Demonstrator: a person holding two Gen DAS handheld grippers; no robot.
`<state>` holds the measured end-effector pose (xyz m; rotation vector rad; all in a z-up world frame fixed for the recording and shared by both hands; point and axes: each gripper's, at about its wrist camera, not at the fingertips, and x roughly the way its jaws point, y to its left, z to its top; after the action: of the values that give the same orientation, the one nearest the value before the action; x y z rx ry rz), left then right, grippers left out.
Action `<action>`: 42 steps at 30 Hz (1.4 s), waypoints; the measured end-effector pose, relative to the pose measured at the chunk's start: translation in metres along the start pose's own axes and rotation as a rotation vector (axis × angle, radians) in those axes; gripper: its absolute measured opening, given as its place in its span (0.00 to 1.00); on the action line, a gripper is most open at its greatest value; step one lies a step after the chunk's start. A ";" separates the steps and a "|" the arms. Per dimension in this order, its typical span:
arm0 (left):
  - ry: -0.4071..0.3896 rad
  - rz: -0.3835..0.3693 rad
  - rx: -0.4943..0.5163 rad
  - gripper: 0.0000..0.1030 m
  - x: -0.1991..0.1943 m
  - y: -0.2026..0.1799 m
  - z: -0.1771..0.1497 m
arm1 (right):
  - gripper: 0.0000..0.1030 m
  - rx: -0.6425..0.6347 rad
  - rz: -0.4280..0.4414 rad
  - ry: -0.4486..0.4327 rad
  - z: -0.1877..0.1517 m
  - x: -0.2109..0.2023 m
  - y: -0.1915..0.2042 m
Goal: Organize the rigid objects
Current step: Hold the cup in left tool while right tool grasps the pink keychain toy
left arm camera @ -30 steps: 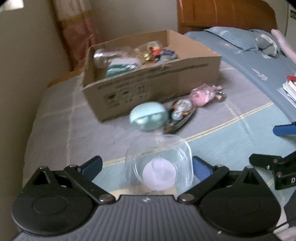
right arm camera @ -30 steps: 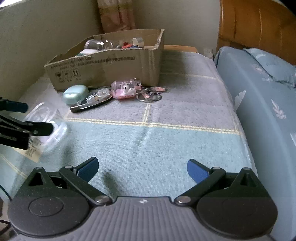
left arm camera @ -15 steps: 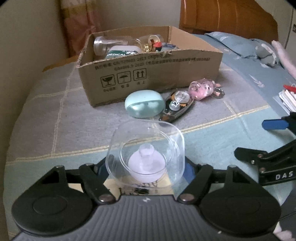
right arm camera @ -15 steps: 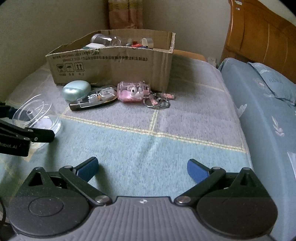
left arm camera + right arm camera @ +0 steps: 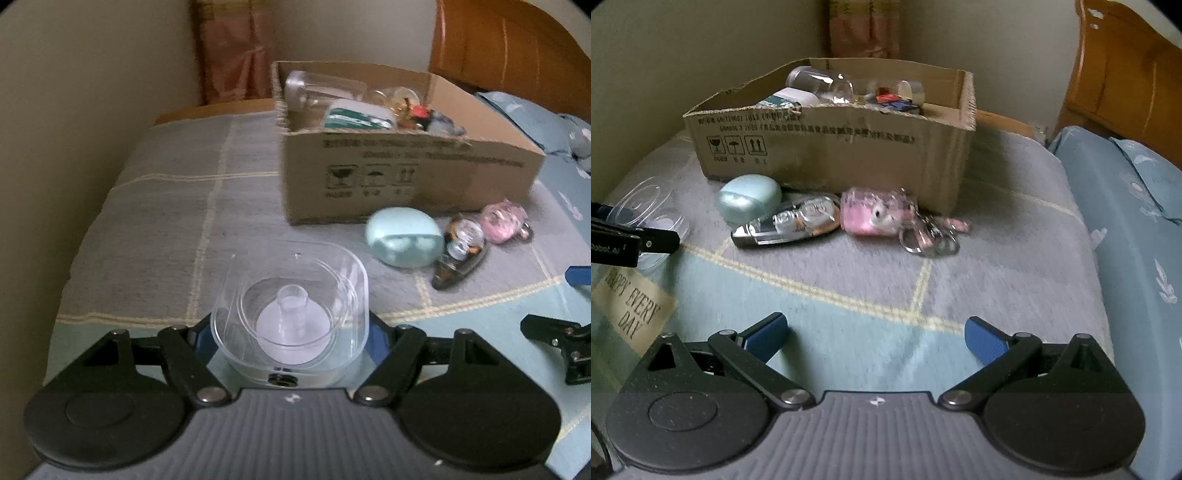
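One clear plastic case [image 5: 291, 310] sits clamped in the left gripper [image 5: 290, 332], lifted above the bed [image 5: 166, 206]; the cardboard box [image 5: 406, 177] lies ahead and to its right. The right gripper [image 5: 875, 336] hangs spread, holding nothing.

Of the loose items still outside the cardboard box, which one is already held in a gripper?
The clear plastic square case, clamped in the left gripper. The mint-green oval case, correction-tape dispenser and pink keychain lie on the blanket.
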<state>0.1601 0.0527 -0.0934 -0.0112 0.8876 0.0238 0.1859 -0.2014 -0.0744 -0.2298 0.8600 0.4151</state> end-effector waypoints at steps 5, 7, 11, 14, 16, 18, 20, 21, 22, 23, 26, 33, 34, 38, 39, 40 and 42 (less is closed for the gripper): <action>-0.005 -0.001 -0.007 0.74 0.001 0.002 0.001 | 0.99 -0.006 -0.003 -0.024 0.020 0.007 0.000; -0.005 -0.002 -0.009 0.74 0.001 0.003 0.000 | 0.96 -0.010 -0.001 -0.046 0.028 0.007 0.000; -0.003 -0.006 -0.013 0.74 0.001 0.004 0.001 | 0.86 -0.036 0.007 -0.086 0.043 0.010 0.003; -0.003 -0.005 -0.014 0.74 0.003 0.003 0.002 | 0.81 -0.059 0.001 -0.103 0.051 0.017 0.005; -0.005 -0.004 -0.010 0.74 0.003 0.003 0.002 | 0.78 -0.067 -0.003 -0.105 0.055 0.022 0.006; -0.006 -0.004 -0.006 0.74 0.003 0.002 0.002 | 0.76 -0.079 -0.012 -0.104 0.056 0.026 0.006; -0.004 -0.005 -0.007 0.74 0.004 0.002 0.003 | 0.67 -0.071 0.001 -0.111 0.057 0.026 0.004; -0.004 -0.005 -0.007 0.74 0.004 0.002 0.003 | 0.64 -0.066 0.007 -0.110 0.057 0.027 0.003; -0.004 -0.004 -0.007 0.74 0.004 0.002 0.003 | 0.60 -0.060 0.002 -0.109 0.058 0.026 0.002; -0.005 -0.003 -0.006 0.74 0.004 0.002 0.003 | 0.56 -0.057 -0.004 -0.108 0.058 0.026 0.002; -0.008 0.001 -0.001 0.74 0.003 0.000 0.003 | 0.55 -0.039 0.003 -0.100 0.056 0.023 -0.001; -0.004 -0.002 0.008 0.73 0.000 -0.002 0.000 | 0.55 -0.009 0.018 -0.085 0.036 0.002 -0.003; -0.005 -0.002 0.010 0.73 0.000 -0.003 -0.001 | 0.55 -0.004 0.024 -0.080 0.033 -0.001 -0.003; -0.006 -0.001 0.014 0.73 -0.001 -0.004 -0.001 | 0.55 0.004 0.024 -0.074 0.024 -0.007 -0.001; -0.006 -0.001 0.013 0.73 -0.001 -0.004 -0.001 | 0.55 0.009 0.024 -0.075 0.024 -0.007 -0.002; -0.005 -0.003 0.011 0.73 -0.001 -0.004 -0.001 | 0.55 0.011 0.026 -0.073 0.024 -0.005 -0.002; -0.005 -0.004 0.008 0.74 0.000 -0.003 -0.001 | 0.55 0.017 0.026 -0.074 0.025 -0.003 -0.003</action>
<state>0.1597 0.0492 -0.0936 -0.0058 0.8825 0.0165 0.2021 -0.1962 -0.0560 -0.1870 0.7938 0.4377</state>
